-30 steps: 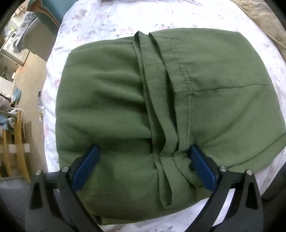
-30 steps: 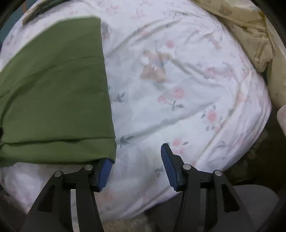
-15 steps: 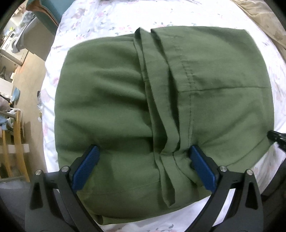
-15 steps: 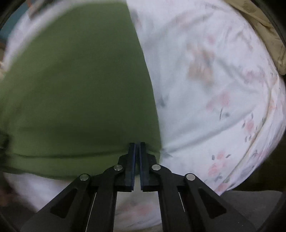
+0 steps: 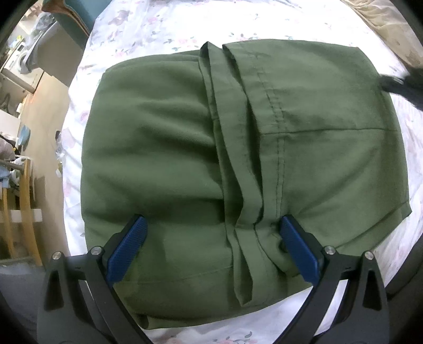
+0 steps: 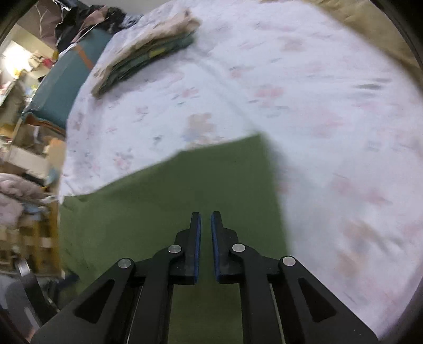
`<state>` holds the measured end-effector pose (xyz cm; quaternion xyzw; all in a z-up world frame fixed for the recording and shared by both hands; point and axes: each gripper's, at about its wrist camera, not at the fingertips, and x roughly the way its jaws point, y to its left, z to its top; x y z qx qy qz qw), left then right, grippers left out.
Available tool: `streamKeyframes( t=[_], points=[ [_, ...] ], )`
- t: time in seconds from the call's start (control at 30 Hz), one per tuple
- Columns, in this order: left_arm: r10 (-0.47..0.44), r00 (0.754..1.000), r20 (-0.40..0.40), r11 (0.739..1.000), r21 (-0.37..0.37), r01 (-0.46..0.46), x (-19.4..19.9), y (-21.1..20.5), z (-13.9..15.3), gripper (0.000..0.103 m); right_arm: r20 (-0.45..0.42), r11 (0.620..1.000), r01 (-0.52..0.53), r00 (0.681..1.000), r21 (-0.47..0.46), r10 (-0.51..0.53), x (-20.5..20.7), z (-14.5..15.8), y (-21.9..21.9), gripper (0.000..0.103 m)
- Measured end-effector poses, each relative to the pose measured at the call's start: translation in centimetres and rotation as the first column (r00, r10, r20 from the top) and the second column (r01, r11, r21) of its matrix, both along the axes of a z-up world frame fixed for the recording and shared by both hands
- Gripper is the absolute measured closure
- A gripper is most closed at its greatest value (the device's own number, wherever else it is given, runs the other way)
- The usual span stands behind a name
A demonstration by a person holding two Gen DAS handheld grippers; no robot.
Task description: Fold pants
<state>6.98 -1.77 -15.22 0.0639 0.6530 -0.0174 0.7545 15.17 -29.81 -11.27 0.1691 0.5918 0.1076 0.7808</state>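
Observation:
The olive green pants (image 5: 238, 158) lie folded in a compact rectangle on the floral bed sheet (image 5: 158, 29). My left gripper (image 5: 211, 232) is open, its blue pads spread wide over the near edge of the pants, holding nothing. My right gripper (image 6: 205, 225) is nearly shut, with only a thin gap between the pads and nothing between them. It hovers over the pants (image 6: 171, 211) near their far right corner. It shows as a dark blur in the left wrist view (image 5: 401, 84) at the right edge.
A stack of folded clothes (image 6: 148, 47) lies on the far left of the bed. A teal cushion (image 6: 66, 84) sits beyond the bed's left edge. A beige blanket (image 5: 383, 23) is at the far right. Wooden furniture (image 5: 18, 206) stands on the floor to the left.
My right gripper closed from wide open, then swung from the near right corner of the pants to above them, facing the far side of the bed. The left gripper stayed in place.

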Motion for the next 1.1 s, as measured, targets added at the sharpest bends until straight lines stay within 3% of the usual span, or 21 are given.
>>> streamKeyframes(
  t=[0.03, 0.1, 0.2, 0.3, 0.4, 0.43, 0.53, 0.6, 0.67, 0.8, 0.87, 0.9, 0.93, 0.97, 1.0, 1.1],
  points=[
    [-0.003, 1.000, -0.005, 1.000, -0.002, 0.003, 0.0, 0.0, -0.1, 0.004, -0.006, 1.000, -0.024, 1.000, -0.004, 0.024, 0.9, -0.9, 0.8, 0.094],
    [0.002, 1.000, -0.019, 1.000, -0.012, -0.002, 0.3, 0.4, -0.4, 0.004, -0.009, 0.993, -0.049, 0.999, -0.106, 0.049, 2.9, -3.1, 1.2, 0.102],
    [-0.004, 1.000, -0.024, 1.000, -0.020, 0.004, 0.4, 0.6, -0.5, 0.004, 0.040, 0.977, -0.008, 0.999, -0.212, 0.017, 5.4, -4.7, -0.4, 0.103],
    [0.007, 0.999, -0.032, 1.000, -0.029, -0.007, 0.6, 0.9, -0.5, 0.004, 0.044, 0.989, 0.045, 0.998, -0.137, -0.039, 5.9, -3.3, -2.6, 0.102],
    [0.008, 0.999, -0.032, 1.000, -0.026, -0.008, 0.6, 0.9, -0.4, 0.004, 0.126, 0.992, 0.067, 0.991, -0.109, -0.053, 4.5, -0.6, -4.3, 0.095],
    [0.009, 0.999, -0.032, 1.000, -0.027, -0.010, 0.6, 0.9, -0.3, 0.004, 0.111, 0.991, 0.086, 0.991, -0.106, -0.074, 4.1, -0.4, -5.0, 0.093],
    [0.014, 0.999, -0.033, 0.999, -0.030, -0.015, 0.9, 1.1, -0.3, 0.004, -0.047, 0.990, 0.133, 0.990, -0.038, -0.135, 4.5, -3.3, -6.7, 0.093],
    [0.007, 1.000, -0.028, 1.000, -0.028, -0.007, 0.8, 1.0, -0.3, 0.004, -0.094, 0.986, 0.127, 0.986, -0.109, -0.137, 4.9, -5.8, -6.6, 0.097],
    [0.005, 1.000, -0.028, 1.000, -0.029, -0.006, 0.7, 0.7, -0.1, 0.004, -0.078, 0.985, 0.125, 0.988, -0.121, -0.135, 4.8, -6.6, -6.3, 0.097],
    [0.077, 0.996, -0.034, 0.992, -0.101, -0.080, 0.7, 2.0, 0.4, 0.004, -0.076, 0.981, 0.161, 0.983, -0.111, -0.170, 3.7, -4.1, -6.9, 0.095],
    [0.113, 0.993, -0.021, 0.982, -0.147, -0.115, 0.7, 2.7, 1.3, 0.004, -0.048, 0.980, 0.169, 0.983, -0.104, -0.175, 2.2, -2.5, -7.6, 0.090],
    [0.126, 0.992, -0.011, 0.977, -0.174, -0.126, 0.7, 3.0, 1.9, 0.004, -0.042, 0.980, 0.185, 0.981, -0.076, -0.189, 1.0, -1.6, -8.0, 0.075],
    [0.136, 0.991, 0.008, 0.971, -0.200, -0.132, 0.6, 3.2, 2.8, 0.004, -0.045, 0.977, 0.211, 0.976, -0.027, -0.212, -0.4, -0.8, -8.8, 0.051],
    [0.137, 0.990, 0.023, 0.969, -0.209, -0.129, 0.5, 3.4, 3.3, 0.004, -0.049, 0.973, 0.231, 0.972, 0.006, -0.230, -1.6, -0.3, -9.3, 0.042],
    [0.138, 0.989, 0.049, 0.969, -0.211, -0.125, 0.4, 3.5, 4.0, 0.004, -0.050, 0.970, 0.243, 0.969, 0.019, -0.242, -2.5, 0.1, -9.7, 0.037],
    [0.161, 0.980, 0.118, 0.966, -0.220, -0.132, 0.1, 3.9, 5.8, 0.004, -0.085, 0.962, 0.272, 0.959, 0.004, -0.271, -5.7, -0.3, -10.2, 0.037]
  ],
)
